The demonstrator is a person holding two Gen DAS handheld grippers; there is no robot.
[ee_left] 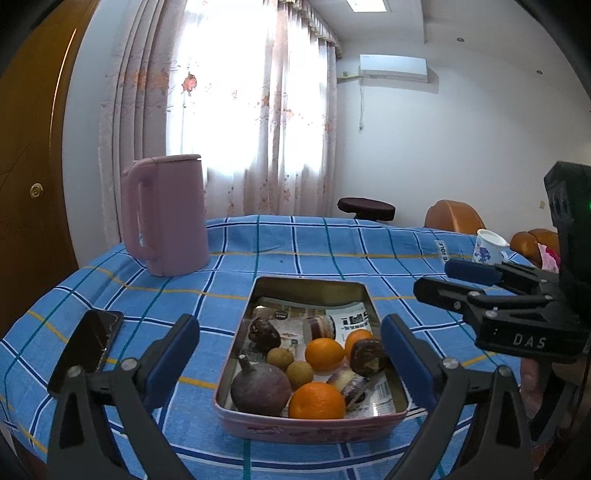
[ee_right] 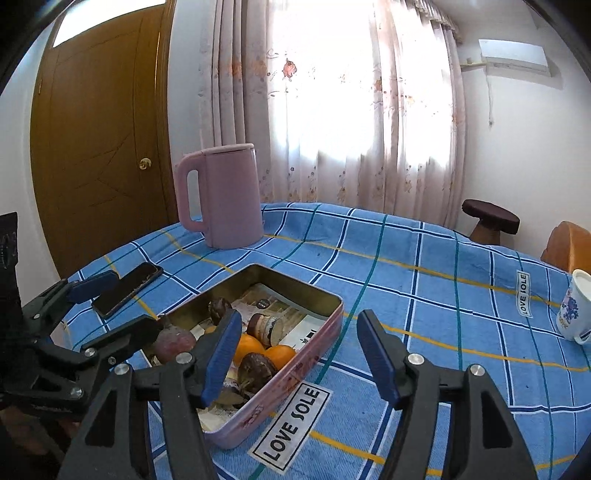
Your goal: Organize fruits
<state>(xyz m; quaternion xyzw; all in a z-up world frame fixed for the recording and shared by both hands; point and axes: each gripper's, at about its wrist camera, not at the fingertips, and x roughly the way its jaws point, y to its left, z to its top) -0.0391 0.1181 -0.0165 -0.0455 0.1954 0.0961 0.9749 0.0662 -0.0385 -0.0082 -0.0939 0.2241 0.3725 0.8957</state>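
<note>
Both hand-held grippers, left (ee_left: 290,363) and right (ee_right: 297,356), hover released and empty, with the fruit tin (ee_left: 314,430) just ahead on the counter (ee_left: 258,266).

Backlit by the curtained window (ee_left: 236,92), blown out white in both views. Ceiling panel (ee_left: 365,5) adds light. Foreground runs darker; tin (ee_left: 295,424) interior is shadowed, contents probably underexposed. Strong fisheye bending and black vignette at corners. Focus is mostly sharp, slightly soft near the edges.

Blue plaid tablecloth (ee_left: 332,243), pink kettle (ee_left: 170,214), oranges (ee_left: 317,400), pink tin (ee_left: 314,428)
</note>
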